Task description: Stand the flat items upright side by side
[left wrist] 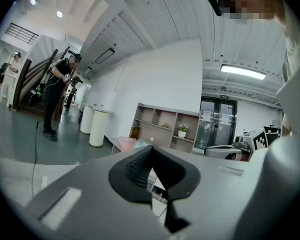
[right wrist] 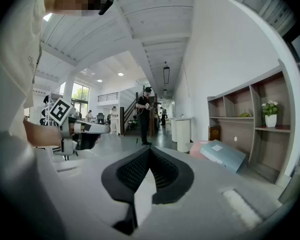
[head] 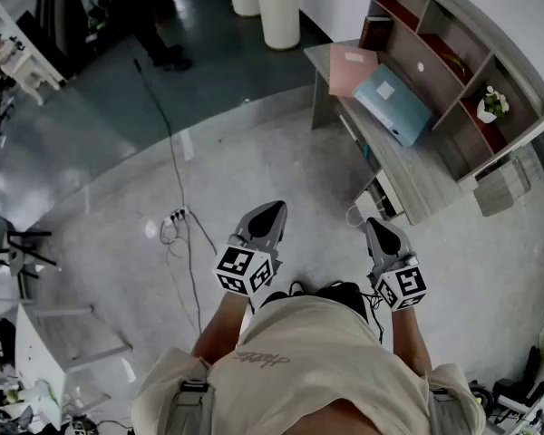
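The flat items lie on a grey desk (head: 417,175) at the upper right of the head view: a pink folder (head: 353,69) and a light blue folder (head: 392,105) flat, with a dark brown book (head: 375,33) beside the shelf unit (head: 453,71). The right gripper view shows the blue folder (right wrist: 225,155), the pink folder (right wrist: 199,148) and the brown book (right wrist: 214,132) ahead. My left gripper (head: 273,211) and right gripper (head: 373,224) are held over the floor, well short of the desk. Both are shut with nothing between the jaws, as the left gripper (left wrist: 149,152) and right gripper (right wrist: 150,152) views confirm.
Two white cylindrical bins (head: 279,7) stand beyond the desk. A power strip with a long cable (head: 175,216) lies on the floor to my left. A person in black (left wrist: 57,91) stands far back. A potted plant (head: 491,105) sits on the shelf.
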`<state>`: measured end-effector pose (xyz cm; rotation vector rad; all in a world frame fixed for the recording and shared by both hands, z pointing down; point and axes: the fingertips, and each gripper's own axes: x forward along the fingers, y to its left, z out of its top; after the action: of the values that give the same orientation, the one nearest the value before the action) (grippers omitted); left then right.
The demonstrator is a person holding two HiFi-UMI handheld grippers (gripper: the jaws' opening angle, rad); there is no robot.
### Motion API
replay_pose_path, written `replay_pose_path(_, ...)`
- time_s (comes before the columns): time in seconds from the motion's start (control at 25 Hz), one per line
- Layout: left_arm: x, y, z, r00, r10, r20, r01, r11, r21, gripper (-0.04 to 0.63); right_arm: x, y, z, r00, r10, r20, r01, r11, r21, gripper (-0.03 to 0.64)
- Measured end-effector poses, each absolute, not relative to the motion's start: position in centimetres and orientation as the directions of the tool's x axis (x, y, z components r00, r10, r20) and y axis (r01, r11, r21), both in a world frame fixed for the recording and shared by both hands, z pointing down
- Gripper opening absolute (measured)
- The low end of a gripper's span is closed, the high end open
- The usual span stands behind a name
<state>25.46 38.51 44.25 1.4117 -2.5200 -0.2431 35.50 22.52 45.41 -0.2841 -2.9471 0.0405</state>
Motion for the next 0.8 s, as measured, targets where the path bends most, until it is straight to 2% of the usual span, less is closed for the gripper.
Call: replay_pose_path(0.8, 25.8, 40.2, 45.4, -0.529, -0.840, 0.118, -0.788, 0.538, 0.298, 0.018, 37.3, 21.9, 44.2, -0.991, 0.085, 0.106, 0.079, 0.995, -0.055, 0.002)
